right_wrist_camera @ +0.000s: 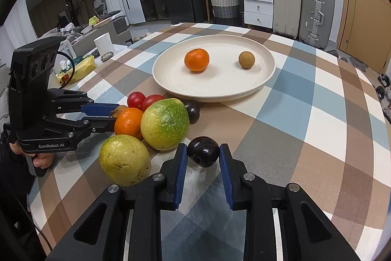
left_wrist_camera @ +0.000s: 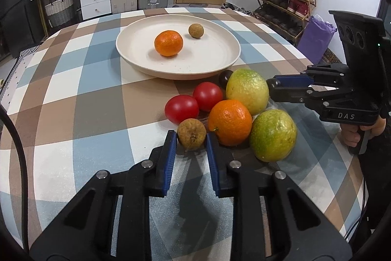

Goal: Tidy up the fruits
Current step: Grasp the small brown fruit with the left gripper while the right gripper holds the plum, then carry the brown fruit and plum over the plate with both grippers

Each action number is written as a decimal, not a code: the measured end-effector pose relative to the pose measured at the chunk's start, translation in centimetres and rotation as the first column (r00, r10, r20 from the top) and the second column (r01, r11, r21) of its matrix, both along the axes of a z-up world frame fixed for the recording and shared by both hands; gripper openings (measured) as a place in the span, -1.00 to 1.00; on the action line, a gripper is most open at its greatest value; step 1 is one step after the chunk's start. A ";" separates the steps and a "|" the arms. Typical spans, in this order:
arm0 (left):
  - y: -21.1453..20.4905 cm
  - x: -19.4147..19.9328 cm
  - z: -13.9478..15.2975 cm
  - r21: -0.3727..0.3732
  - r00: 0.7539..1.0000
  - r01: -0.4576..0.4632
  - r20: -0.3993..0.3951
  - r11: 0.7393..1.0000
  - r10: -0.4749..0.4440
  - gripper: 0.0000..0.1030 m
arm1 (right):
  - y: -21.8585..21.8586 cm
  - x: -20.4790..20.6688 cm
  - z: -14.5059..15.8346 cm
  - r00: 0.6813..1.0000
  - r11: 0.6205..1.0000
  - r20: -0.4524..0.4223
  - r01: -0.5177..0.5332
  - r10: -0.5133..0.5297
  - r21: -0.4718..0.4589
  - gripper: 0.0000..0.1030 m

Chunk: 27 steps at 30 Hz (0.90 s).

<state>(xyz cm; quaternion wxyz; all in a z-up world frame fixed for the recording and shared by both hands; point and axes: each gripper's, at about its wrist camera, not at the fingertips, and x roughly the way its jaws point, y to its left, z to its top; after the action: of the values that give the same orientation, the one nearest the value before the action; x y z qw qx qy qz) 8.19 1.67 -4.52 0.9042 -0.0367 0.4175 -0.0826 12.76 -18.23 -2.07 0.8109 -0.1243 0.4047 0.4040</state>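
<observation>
Got my left tongs (left_wrist_camera: 191, 138) clamped on the little brown longan (left_wrist_camera: 191, 137) and the right tongs (right_wrist_camera: 203, 153) pinching the dark plum (right_wrist_camera: 203, 154), both just short of the plate (left_wrist_camera: 136, 60) on the counter. Both look light but roundish and slick, so I'd grip across the middle and go gentle, they probably bruise easily.

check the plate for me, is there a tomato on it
No, the plate holds only a small orange and a brown longan; both red tomatoes sit on the tablecloth.
</observation>
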 end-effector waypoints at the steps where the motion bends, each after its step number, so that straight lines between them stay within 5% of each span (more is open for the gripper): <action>1: 0.1 -0.1 0.0 -0.004 1.000 -0.003 0.003 1.000 0.003 -0.57 | 0.0 0.0 0.0 1.000 1.000 0.001 0.000 0.000 0.002 -0.47; 27: 0.1 0.1 4.1 -0.022 0.981 -0.035 0.189 0.999 0.038 -0.57 | -1.1 0.0 2.5 0.995 0.987 0.084 0.038 -0.052 0.155 -0.47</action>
<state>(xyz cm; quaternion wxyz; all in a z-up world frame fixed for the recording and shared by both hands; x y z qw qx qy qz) 8.24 1.74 -0.42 0.9407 -0.0447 0.3282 -0.0728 12.76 -19.32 0.45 0.8438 -0.0703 0.3394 0.4097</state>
